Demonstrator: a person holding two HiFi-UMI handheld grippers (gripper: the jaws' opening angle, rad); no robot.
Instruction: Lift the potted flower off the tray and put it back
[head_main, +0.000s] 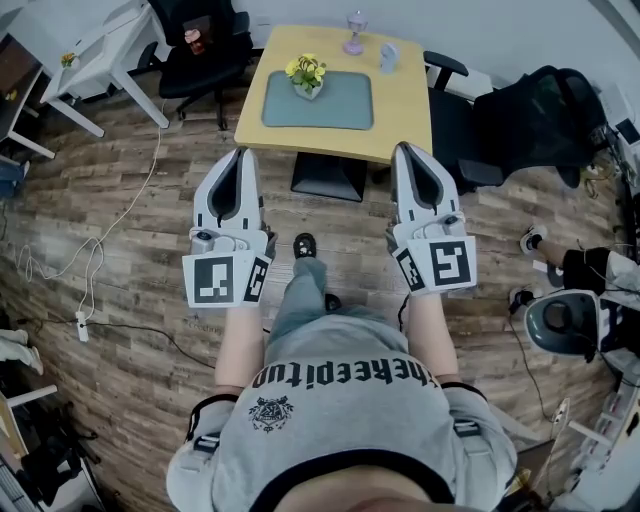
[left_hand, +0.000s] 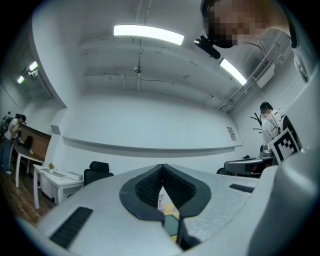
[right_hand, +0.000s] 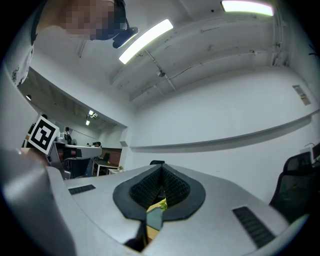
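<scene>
We hold both grippers out over the wooden floor (head_main: 130, 270), short of the table (head_main: 405, 115). The left gripper (head_main: 240, 152) has its jaws pressed together with nothing between them, and the right gripper (head_main: 403, 147) is likewise closed and empty. The potted flower (head_main: 306, 75) stands on the tray (head_main: 340, 108), at its far left corner. It is well apart from both grippers, beyond their tips and between them, nearer the left one.
</scene>
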